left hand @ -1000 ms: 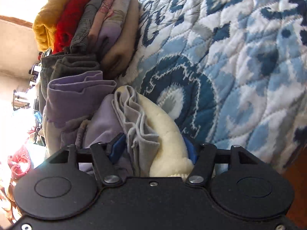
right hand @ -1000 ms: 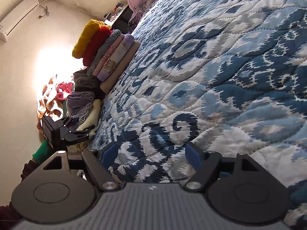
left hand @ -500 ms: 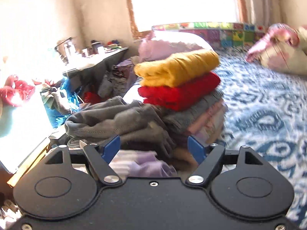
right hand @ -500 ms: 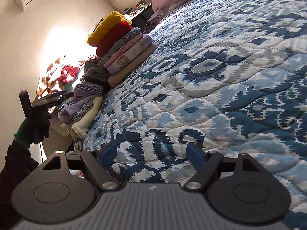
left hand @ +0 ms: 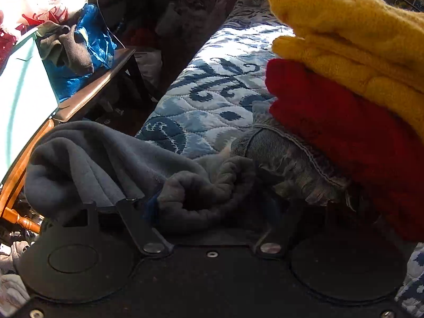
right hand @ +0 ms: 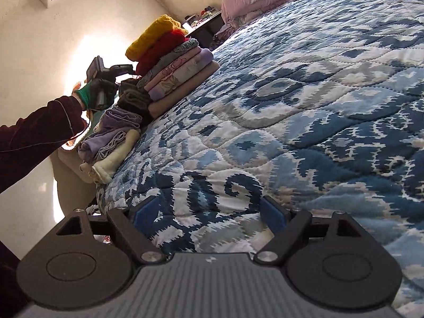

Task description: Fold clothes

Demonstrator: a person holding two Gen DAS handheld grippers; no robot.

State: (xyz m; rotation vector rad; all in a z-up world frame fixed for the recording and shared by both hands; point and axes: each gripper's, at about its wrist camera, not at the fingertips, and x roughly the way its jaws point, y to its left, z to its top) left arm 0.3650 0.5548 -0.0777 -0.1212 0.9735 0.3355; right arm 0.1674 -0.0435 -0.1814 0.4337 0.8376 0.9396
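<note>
the left gripper (left hand: 212, 206) had been closing, jaws around the grey garment (left hand: 111, 164) beside the stack (right hand: 172, 61); whether it gripped, i could not tell. the right gripper (right hand: 209, 214) hung open over the quilt (right hand: 318, 106). next, probably: pull the garment out flat.

Blue-and-white patterned quilt (right hand: 304, 111), mustard-yellow sweater (left hand: 352, 34) over red knit (left hand: 339, 132), grey fleece garment (left hand: 111, 164), black tool (right hand: 209, 212) with blue pads (right hand: 144, 213)
</note>
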